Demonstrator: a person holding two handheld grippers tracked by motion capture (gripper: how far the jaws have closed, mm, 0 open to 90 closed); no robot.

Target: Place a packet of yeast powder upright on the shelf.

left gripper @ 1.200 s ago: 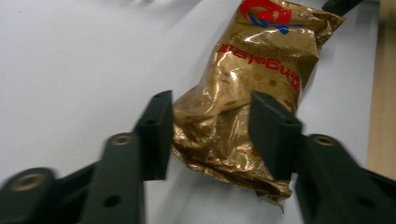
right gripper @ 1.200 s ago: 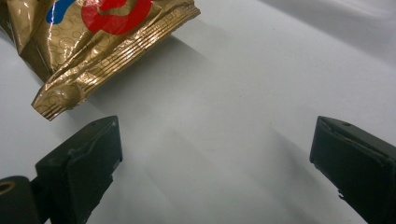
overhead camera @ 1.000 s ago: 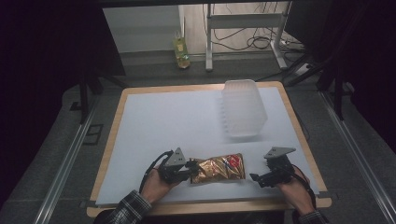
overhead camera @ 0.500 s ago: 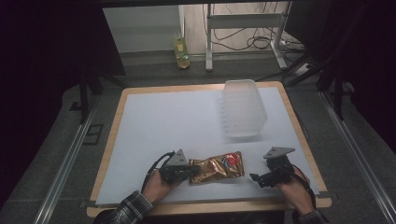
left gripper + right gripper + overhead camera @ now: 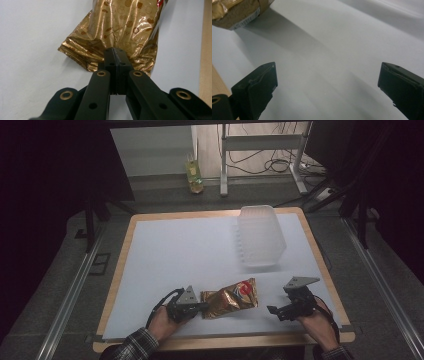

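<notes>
- Shifted slightly since a second ago: your left gripper (image 5: 199,308) now has the crimped end of the gold snack bag (image 5: 231,297) between its jaws, and the bag lies tilted, its far end with the red mark raised toward the frame's centre.
- You can find the gold snack bag low in the high view, just left of centre, flat on the white sheet (image 5: 190,255) that covers the wooden table (image 5: 122,265).
- Seen along your left gripper (image 5: 116,58), its jaws are pressed together on the wrinkled sealed edge of the bag (image 5: 117,30), clenched on the foil.
- Your left hand (image 5: 162,322) comes in at the bottom edge of the high view, a plaid sleeve (image 5: 131,347) behind it.
- Your right gripper (image 5: 274,311) sits at the lower right of the high view, apart from the bag; in its own view (image 5: 325,82) the jaws stand wide apart over bare white sheet, released, with a corner of the bag (image 5: 237,12) at the upper left.
- A clear plastic container (image 5: 260,235) rests on the sheet in the upper right part of the table, well apart from both grippers.
- Beyond the table, a yellowish bottle (image 5: 194,172) stands on the floor near the top centre.
</notes>
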